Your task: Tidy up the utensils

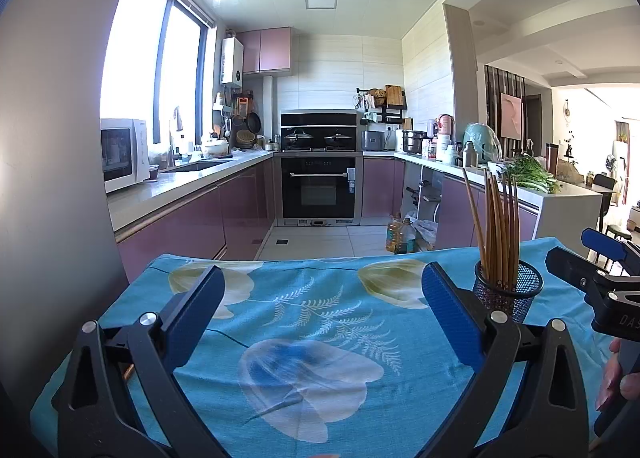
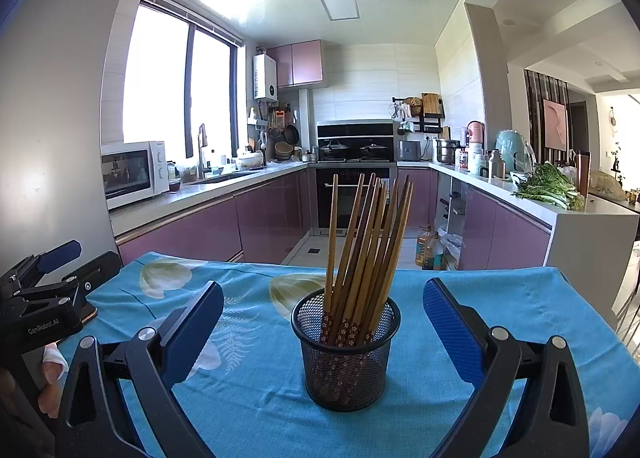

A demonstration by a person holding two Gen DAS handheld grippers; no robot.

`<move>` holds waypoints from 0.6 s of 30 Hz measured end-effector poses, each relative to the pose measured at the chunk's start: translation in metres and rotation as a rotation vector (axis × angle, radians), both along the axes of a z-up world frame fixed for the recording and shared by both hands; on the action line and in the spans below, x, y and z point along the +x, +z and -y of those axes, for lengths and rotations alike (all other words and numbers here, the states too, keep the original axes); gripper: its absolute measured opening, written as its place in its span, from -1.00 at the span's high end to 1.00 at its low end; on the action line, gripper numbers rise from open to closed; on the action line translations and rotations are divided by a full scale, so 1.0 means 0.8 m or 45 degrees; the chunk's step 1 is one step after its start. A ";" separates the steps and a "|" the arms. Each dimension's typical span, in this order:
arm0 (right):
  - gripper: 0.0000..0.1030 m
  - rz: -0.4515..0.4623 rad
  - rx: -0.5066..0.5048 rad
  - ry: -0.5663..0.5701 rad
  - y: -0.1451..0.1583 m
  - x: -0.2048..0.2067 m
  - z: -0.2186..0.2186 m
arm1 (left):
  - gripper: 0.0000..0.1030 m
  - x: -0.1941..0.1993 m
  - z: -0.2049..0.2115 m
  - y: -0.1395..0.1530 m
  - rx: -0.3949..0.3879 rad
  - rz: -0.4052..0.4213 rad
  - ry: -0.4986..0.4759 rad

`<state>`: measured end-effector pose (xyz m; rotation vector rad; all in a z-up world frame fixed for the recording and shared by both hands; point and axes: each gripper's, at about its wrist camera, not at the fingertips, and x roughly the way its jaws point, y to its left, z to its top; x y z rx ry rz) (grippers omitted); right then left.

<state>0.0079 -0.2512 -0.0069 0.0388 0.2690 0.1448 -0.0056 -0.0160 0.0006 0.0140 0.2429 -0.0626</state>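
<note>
Left wrist view: left gripper (image 1: 322, 310) spread wide, nothing btwn the blue pads, only bare blue floral tablecloth (image 1: 312, 338) under it. Mesh cup (image 1: 508, 290) w/ chopsticks (image 1: 498, 230) stands upright on the cloth, just beyond and right of the right-hand pad, i.e. outside the jaw span. Right gripper (image 1: 608, 270) enters at the right edge, near the cup but apart from it; its opening can't be read from this angle. A bit of the person's hand (image 1: 616, 374) shows low right on the handle.

Right wrist view: right gripper (image 2: 323, 318) also wide open, holding nothing. Cup (image 2: 346, 350) sits centred btwn the two pads, not touching either, slightly fwd of them. Sticks (image 2: 368, 242) fan out, patterned ends down in the mesh, plain ends up. Left gripper (image 2: 44, 298) at far left edge, well apart from the cup.

Step, my read: no loose utensils seen on the cloth in either view, all sticks appear to be in the cup. So either collecting is done or the sorting phase hasn't begun; can't tell which. If more is to be done, next move prob. a grip on the cup or on a single stick. Right side is the one lined up. Sticks lean loosely, so a single-stick pinch needs a much narrower opening and approach from above.

View diff: only right cam shows the cup centred and the patterned stick ends; only left cam shows the cloth's empty left half.
</note>
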 end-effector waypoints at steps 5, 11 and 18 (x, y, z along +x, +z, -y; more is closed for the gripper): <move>-0.88 0.002 0.000 -0.001 0.000 0.000 0.000 | -0.89 0.000 0.000 0.000 0.001 -0.002 -0.001; -0.88 0.002 0.004 -0.005 0.001 0.001 0.000 | -0.89 0.000 0.000 0.000 0.001 -0.001 -0.001; -0.88 0.003 0.002 -0.004 0.001 0.001 0.000 | -0.89 0.000 0.000 0.000 0.001 0.000 -0.001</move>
